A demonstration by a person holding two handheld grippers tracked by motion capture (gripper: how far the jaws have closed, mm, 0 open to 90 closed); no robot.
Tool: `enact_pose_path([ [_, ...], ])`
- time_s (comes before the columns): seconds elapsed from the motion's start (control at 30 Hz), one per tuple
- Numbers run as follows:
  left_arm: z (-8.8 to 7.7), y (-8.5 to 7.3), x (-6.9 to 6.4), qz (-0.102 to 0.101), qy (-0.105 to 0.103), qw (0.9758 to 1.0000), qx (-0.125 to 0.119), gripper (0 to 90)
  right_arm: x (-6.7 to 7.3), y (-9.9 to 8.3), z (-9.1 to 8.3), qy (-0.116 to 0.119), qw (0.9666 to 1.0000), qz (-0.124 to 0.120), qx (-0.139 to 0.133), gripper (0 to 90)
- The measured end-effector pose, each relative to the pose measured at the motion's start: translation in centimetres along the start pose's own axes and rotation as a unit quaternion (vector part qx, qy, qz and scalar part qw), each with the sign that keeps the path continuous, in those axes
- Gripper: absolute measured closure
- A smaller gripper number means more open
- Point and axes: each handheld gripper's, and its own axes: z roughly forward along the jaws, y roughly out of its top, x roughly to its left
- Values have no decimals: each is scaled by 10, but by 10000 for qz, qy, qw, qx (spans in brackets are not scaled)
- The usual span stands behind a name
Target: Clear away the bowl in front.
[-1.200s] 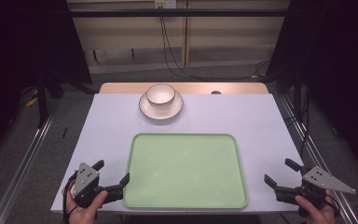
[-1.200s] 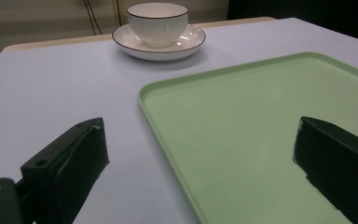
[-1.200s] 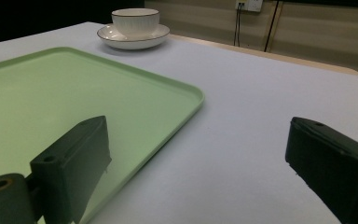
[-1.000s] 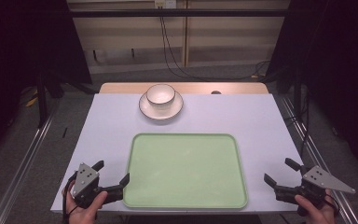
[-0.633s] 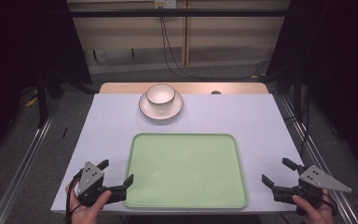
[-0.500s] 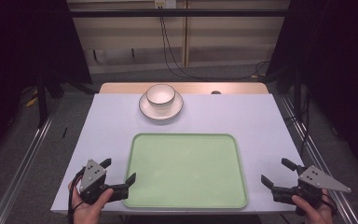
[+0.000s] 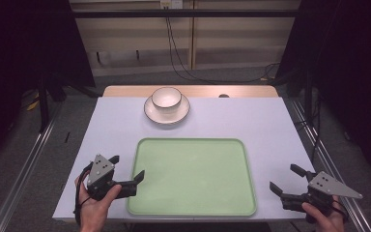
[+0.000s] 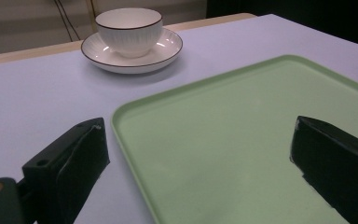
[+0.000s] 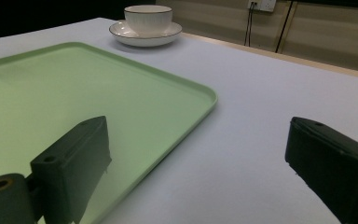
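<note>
On the tabletop, the green tray lies lengthwise left-right; left gripper and right gripper jaws spread, empty.

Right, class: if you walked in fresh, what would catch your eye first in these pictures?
The big green tray fills the near middle of the white table, bare of anything. Behind it, at the far edge, a white bowl sits on a saucer. An open left gripper and right gripper wait at either side of the tray.

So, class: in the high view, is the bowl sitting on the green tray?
No: the bowl sits on a saucer beyond the tray, which is bare.
</note>
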Motion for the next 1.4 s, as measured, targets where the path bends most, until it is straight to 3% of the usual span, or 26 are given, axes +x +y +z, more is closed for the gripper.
enact_pose_path([
  [0.13,6,4,-1,-84,8,10000,-30,41,0,0,1,3,10000,19,12,63],
  [0.2,13,6,-5,56,-61,9999,78,40,0,0,1,17,10000,9,-1,63],
  [0.47,23,16,1,99,-48,9999,120,42,1,0,1,43,10000,-2,3,73],
  [0.67,37,23,12,75,1,9999,83,45,0,0,0,27,10000,-15,-27,73],
  [0.9,58,34,24,140,-152,9995,230,40,2,0,1,48,10000,-22,-16,72],
  [0.93,61,35,26,79,-128,9996,237,41,2,0,1,61,10000,-21,-10,72],
  [1.17,81,45,35,146,-32,9993,330,50,1,0,1,88,10000,-25,-27,72],
  [1.33,97,57,46,-21,121,9995,278,47,1,0,1,77,9999,-56,-32,73],
  [1.4,107,64,55,-53,143,9989,441,47,2,0,1,88,9999,-55,-17,73],
])
